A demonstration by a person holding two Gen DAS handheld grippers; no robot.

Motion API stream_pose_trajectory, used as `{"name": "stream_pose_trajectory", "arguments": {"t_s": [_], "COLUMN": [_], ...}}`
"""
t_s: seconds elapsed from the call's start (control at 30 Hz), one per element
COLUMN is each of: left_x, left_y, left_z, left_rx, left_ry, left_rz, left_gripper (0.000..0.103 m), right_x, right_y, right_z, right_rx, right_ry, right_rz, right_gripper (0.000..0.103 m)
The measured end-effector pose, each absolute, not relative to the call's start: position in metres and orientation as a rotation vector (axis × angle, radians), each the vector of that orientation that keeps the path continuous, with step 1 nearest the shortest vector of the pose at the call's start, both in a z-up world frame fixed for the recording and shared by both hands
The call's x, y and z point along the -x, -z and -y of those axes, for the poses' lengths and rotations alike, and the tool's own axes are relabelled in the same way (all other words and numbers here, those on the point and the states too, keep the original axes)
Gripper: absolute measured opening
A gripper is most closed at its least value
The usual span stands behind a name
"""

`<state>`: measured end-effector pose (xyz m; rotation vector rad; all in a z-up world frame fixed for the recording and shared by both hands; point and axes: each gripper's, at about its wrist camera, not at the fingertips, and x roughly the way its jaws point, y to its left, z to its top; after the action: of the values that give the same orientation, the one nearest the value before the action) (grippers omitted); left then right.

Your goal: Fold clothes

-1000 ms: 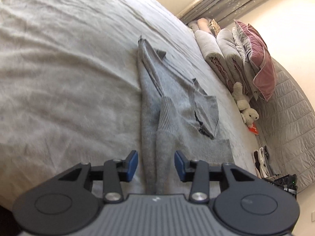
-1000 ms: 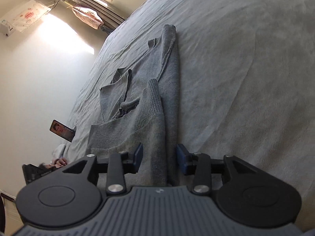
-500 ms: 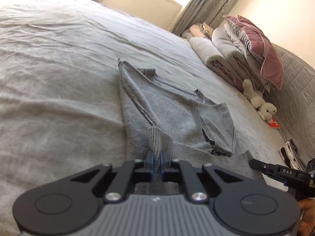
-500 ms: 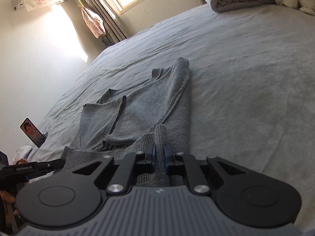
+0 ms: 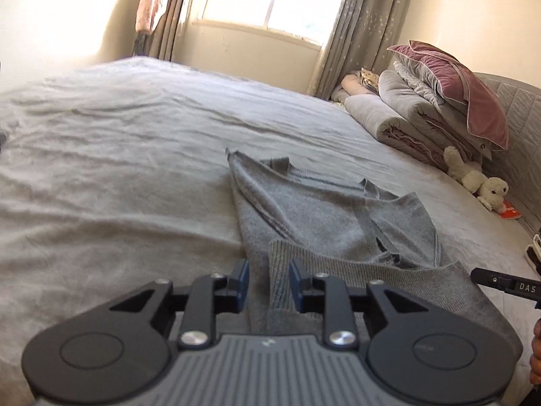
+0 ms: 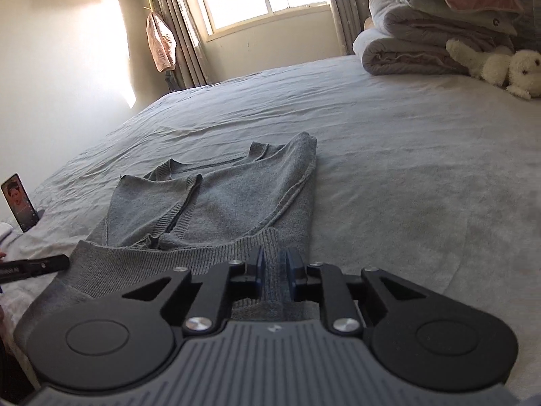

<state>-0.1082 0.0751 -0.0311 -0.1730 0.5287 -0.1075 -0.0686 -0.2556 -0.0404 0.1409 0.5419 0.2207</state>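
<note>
A grey knit sweater [image 5: 324, 216] lies on the bed with its sleeves folded in and its ribbed hem nearest me. In the left wrist view my left gripper [image 5: 269, 280] stands partly open, and a raised fold of the hem [image 5: 279, 270] sits loosely between its blue pads. In the right wrist view my right gripper [image 6: 274, 267] is shut on the other hem corner [image 6: 270, 247], pinching the ribbed edge. The sweater [image 6: 223, 203] stretches away toward the window. Each view catches the other gripper's black tip at its edge.
The grey bedsheet [image 5: 118, 169] spreads wide to the left and far side. Rolled blankets [image 5: 399, 121], a pink pillow [image 5: 473, 101] and a white plush toy [image 5: 480, 182] line the headboard on the right. A phone [image 6: 18, 203] stands propped at the bed's left edge.
Both grippers closed on the hem and tilted up to a lower, flatter view of the bed. Since half a second ago the left jaws have spread apart again; the right stays clamped.
</note>
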Motion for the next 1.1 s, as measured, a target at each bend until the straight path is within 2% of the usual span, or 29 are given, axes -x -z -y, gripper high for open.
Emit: {"name": "stream_pose_trajectory", "arguments": {"t_s": [0.13, 0.23, 0.33, 0.4, 0.5, 0.67, 0.8, 0.93, 1.1], "left_x": [0.11, 0.107, 0.106, 0.106, 0.106, 0.106, 0.122, 0.139, 0.146], "left_y": [0.023, 0.029, 0.029, 0.029, 0.029, 0.027, 0.013, 0.003, 0.006], "left_z": [-0.047, -0.038, -0.046, -0.051, -0.059, -0.073, -0.077, -0.078, -0.086], "left_rx": [0.035, -0.001, 0.016, 0.028, 0.046, 0.071, 0.007, -0.074, -0.01], "left_ry": [0.161, 0.181, 0.174, 0.17, 0.163, 0.16, 0.193, 0.211, 0.204], "left_rz": [-0.486, -0.506, -0.529, -0.545, -0.568, -0.606, -0.613, -0.622, -0.759], "left_gripper": [0.031, 0.031, 0.033, 0.033, 0.038, 0.039, 0.045, 0.045, 0.049], "right_x": [0.082, 0.078, 0.073, 0.073, 0.075, 0.083, 0.097, 0.112, 0.129], "right_y": [0.035, 0.044, 0.053, 0.054, 0.051, 0.034, 0.019, 0.01, 0.008], "right_z": [0.222, 0.204, 0.21, 0.222, 0.242, 0.266, 0.271, 0.273, 0.275], "right_rx": [0.03, 0.094, 0.07, 0.031, -0.018, -0.077, -0.045, 0.027, 0.076], "right_ry": [-0.236, -0.246, -0.211, -0.189, -0.146, -0.163, -0.193, -0.212, -0.213], "right_rz": [-0.483, -0.507, -0.535, -0.537, -0.559, -0.609, -0.633, -0.655, -0.705], "right_gripper": [0.019, 0.019, 0.023, 0.031, 0.032, 0.034, 0.038, 0.041, 0.042]}}
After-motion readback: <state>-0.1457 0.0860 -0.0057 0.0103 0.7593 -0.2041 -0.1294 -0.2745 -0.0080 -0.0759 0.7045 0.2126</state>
